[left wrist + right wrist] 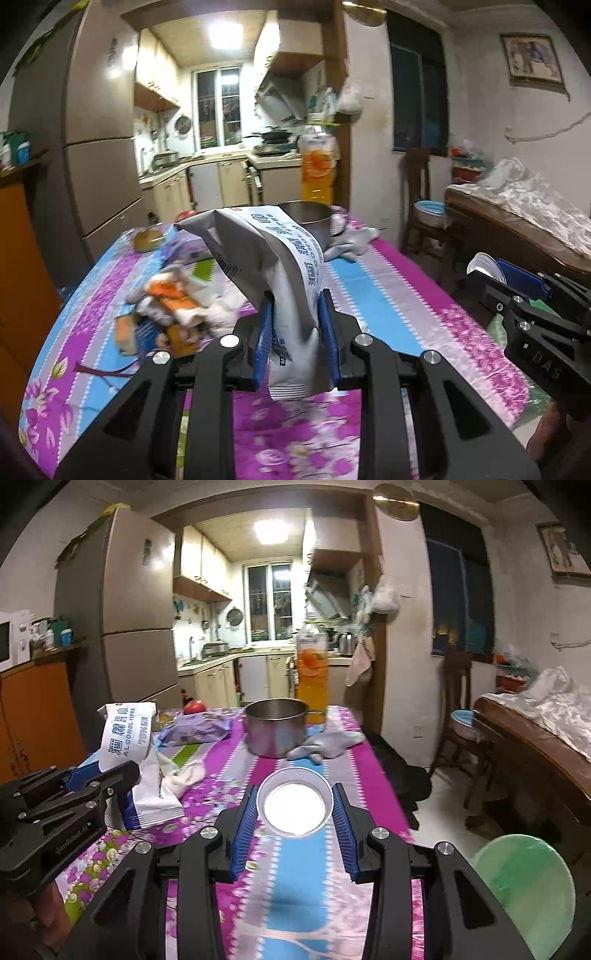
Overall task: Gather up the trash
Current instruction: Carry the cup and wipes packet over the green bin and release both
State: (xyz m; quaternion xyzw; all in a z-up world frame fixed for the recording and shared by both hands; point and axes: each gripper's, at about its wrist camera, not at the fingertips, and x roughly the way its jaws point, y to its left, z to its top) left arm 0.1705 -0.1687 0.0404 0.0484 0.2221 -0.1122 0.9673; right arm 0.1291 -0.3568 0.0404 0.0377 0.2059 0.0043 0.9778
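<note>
Two ribbed blue pads on each claw do our gripping. Our left gripper pinches a soft, crinkled wet-wipe packet, white and grey with blue print, its top flopping over above the table. Our right gripper squeezes a round white paper cup by its sides, mouth facing the camera. Beyond lie the glossy floral tablecloth, a steel pot, a limp grey glove and a tall orange drink bottle.
</note>
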